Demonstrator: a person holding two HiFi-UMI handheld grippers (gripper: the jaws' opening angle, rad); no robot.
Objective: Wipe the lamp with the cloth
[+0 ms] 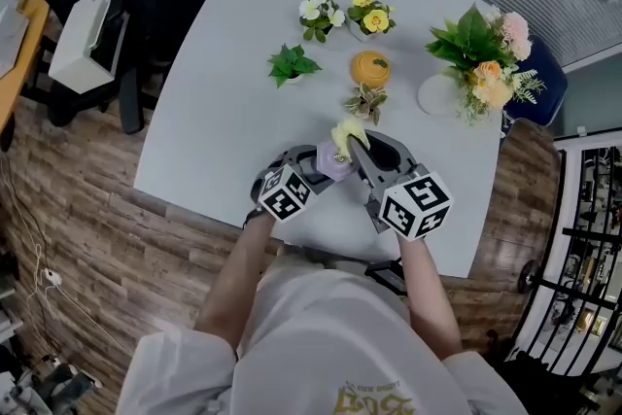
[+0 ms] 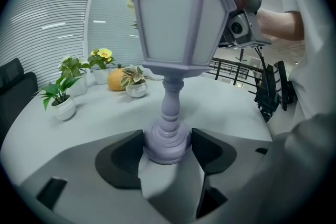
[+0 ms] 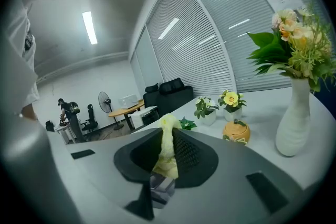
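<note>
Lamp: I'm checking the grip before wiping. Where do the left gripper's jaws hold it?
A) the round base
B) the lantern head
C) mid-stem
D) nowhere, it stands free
A: in the left gripper view the left gripper has its jaws shut on either side of the lamp at its round base, with the stem and lantern head rising free above.

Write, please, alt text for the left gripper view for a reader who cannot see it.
The jaws of the left gripper are shut on the round base of an upright, pale purple lamp. Behind it, small potted plants and an orange pot sit on a grey table.
</note>
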